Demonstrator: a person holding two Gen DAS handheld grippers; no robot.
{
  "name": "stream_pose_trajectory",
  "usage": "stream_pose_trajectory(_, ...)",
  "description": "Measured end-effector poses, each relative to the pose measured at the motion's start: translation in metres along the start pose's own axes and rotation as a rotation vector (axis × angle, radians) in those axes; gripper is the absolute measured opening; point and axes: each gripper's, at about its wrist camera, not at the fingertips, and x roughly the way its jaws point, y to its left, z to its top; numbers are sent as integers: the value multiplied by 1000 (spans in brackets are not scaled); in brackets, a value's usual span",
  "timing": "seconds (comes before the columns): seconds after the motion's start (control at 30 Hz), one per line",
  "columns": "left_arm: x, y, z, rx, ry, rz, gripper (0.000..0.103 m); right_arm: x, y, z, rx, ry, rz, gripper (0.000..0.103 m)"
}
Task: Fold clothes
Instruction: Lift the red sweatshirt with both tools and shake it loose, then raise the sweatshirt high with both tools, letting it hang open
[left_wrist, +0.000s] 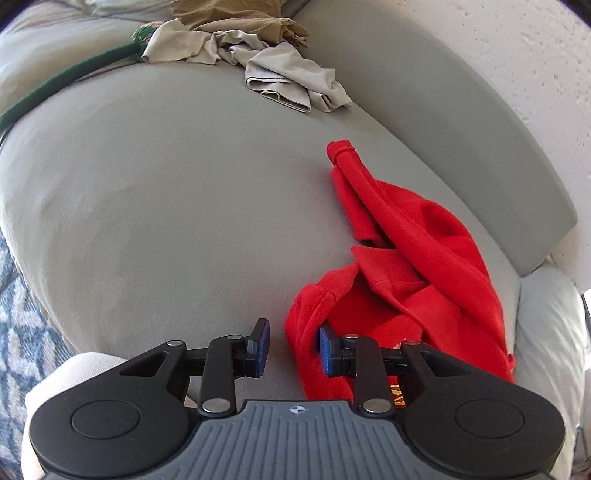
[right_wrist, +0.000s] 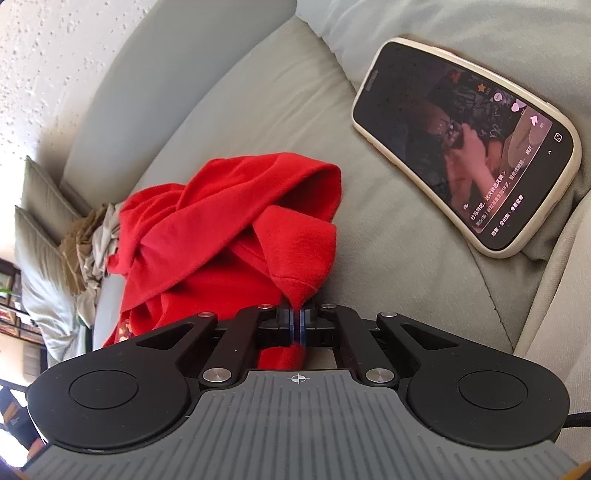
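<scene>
Blue-padded fingers of the left gripper (left_wrist: 291, 345) sit spread apart right up front, released and gripping nothing, with the near edge of the red garment (left_wrist: 402, 280) bunched against the right-hand pad. That red piece lies crumpled on the grey sofa cushion (left_wrist: 166, 206), one rolled cuff reaching away from the camera. Further back, a heap of beige clothes (left_wrist: 266, 66) waits its turn, well apart from the red one.

Over to the right wrist view: the right gripper (right_wrist: 297, 325) is clenched tight on a corner of the red garment (right_wrist: 221, 229), fabric pinched between the pads and trailing below them. A smartphone (right_wrist: 465, 144) with a lit screen rests on the cushion (right_wrist: 288, 110) off to the right, apart from the cloth.

So this looks like the opening step, getting hold of the garment to spread it out. Next, the left claw likely needs to close on that nearby edge, then both pull apart to flatten it.
</scene>
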Motion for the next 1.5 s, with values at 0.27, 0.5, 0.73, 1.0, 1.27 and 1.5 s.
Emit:
stream_pose_trajectory(0.27, 11, -27, 0, 182, 14, 104, 4, 3, 6, -2, -60, -24, 17, 5)
stream_pose_trajectory(0.5, -32, -4, 14, 13, 113, -129, 3, -10, 17, 7, -54, 30, 67, 2)
stream_pose_trajectory(0.73, -163, 1, 80, -179, -60, -539, 2, -109, 70, 73, 67, -3, 421, 2)
stream_pose_trajectory(1.0, -356, -54, 111, -64, -664, -855, 3, -338, 192, 125, -243, -574, 690, 2)
stream_pose_trajectory(1.27, -404, -77, 77, 56, -788, -837, 4, -417, 193, 104, -294, -713, 721, 2)
stream_pose_trajectory(1.5, -392, -61, 68, 32, -745, -847, 3, -408, 164, 91, -299, -606, 626, 2)
